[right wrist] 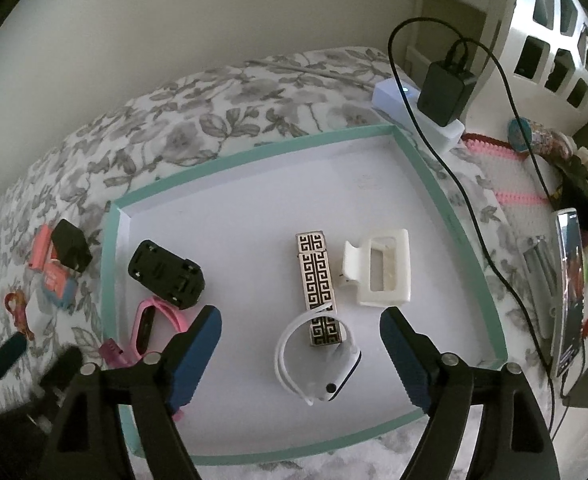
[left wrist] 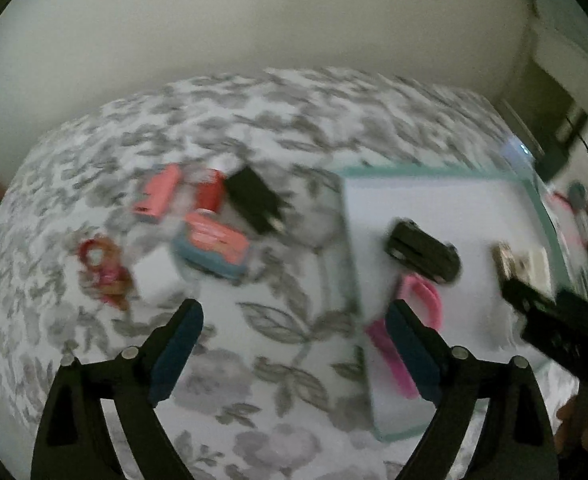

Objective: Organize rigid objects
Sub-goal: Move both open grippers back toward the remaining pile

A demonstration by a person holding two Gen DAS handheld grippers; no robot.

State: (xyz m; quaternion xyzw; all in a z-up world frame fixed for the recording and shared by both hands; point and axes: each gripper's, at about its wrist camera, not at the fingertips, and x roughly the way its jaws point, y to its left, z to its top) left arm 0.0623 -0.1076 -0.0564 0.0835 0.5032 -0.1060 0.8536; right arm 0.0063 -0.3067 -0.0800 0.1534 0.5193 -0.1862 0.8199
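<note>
My right gripper [right wrist: 300, 354] has its blue ribbed pads spread wide and holds nothing; the white watch [right wrist: 326, 364], a smooth looped band with a dark-edged face, lies free on the tray floor between them. My left gripper [left wrist: 294, 344] is just as wide and empty, poised over the floral bedcover [left wrist: 254, 128] just outside the tray's left wall.

I take the teal-rimmed tray [right wrist: 454, 216] as my landmark. Inside it, by my count, five things are sorted: the white watch near the front, the flat patterned bar [right wrist: 317, 276] in the middle, partly under the watch band, the glossy cream hair claw [right wrist: 378, 268] beside it, the chunky black plastic block [right wrist: 166, 276] by the left wall, and the soft pink band [right wrist: 150, 320] in front of that.

Left of the tray, still to collect: a black plug adapter [left wrist: 254, 204], pink and blue cases [left wrist: 214, 248], a red ringed trinket [left wrist: 102, 272] and something white I cannot identify. I judge the task roughly half done.
</note>
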